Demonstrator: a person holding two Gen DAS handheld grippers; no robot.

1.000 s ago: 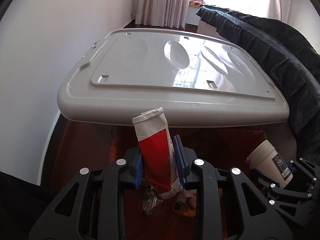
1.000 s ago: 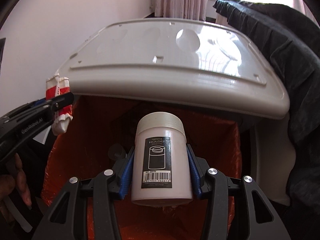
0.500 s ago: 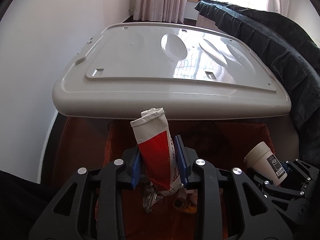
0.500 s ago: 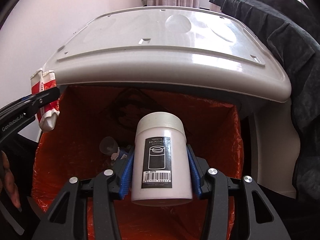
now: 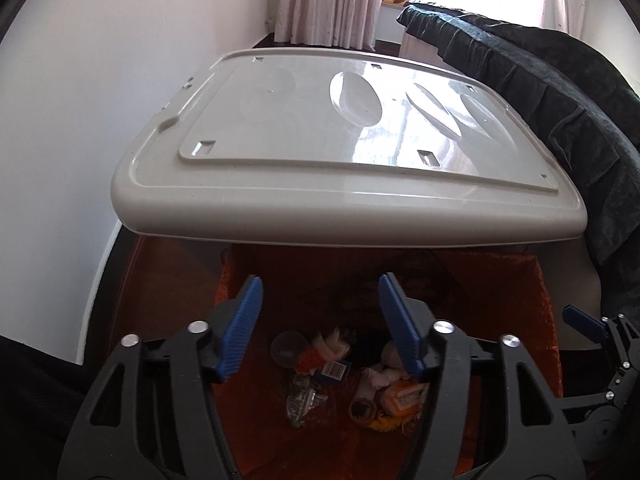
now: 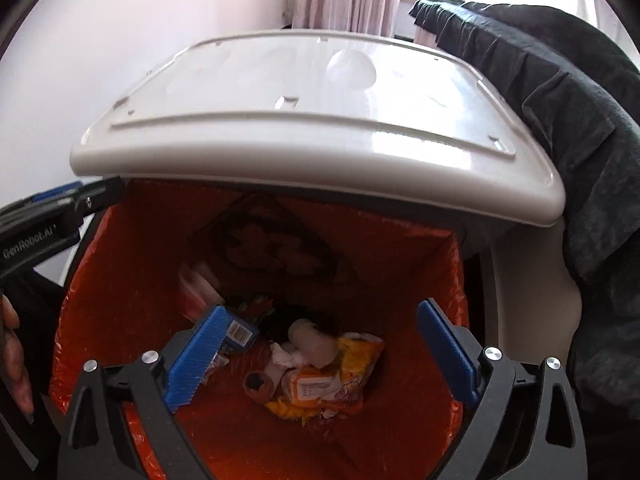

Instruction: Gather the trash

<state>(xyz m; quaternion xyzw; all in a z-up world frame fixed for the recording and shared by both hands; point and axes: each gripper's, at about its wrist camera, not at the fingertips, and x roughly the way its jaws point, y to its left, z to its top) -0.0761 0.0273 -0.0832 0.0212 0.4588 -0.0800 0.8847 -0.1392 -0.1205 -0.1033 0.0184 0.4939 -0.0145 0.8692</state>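
Both grippers hang over an open bin lined with an orange bag [image 6: 400,264], its grey lid [image 5: 320,140] raised behind. My left gripper [image 5: 320,300] is open and empty. My right gripper [image 6: 320,344] is open and empty. The white container [image 6: 314,342] lies on the trash at the bottom of the bin. The red-and-white packet [image 6: 196,292] is blurred against the bag's left side. Other wrappers and an orange pack [image 6: 316,390] lie in the pile, which also shows in the left wrist view [image 5: 340,376].
A white wall [image 5: 80,100] is on the left. A dark fabric-covered sofa [image 6: 560,100] stands to the right of the bin. Curtains [image 5: 328,0] hang at the back. The left gripper's side [image 6: 48,220] shows at the right view's left edge.
Both grippers have opened. The red-and-white packet left the left gripper and the white container left the right gripper; both have dropped into the bin.
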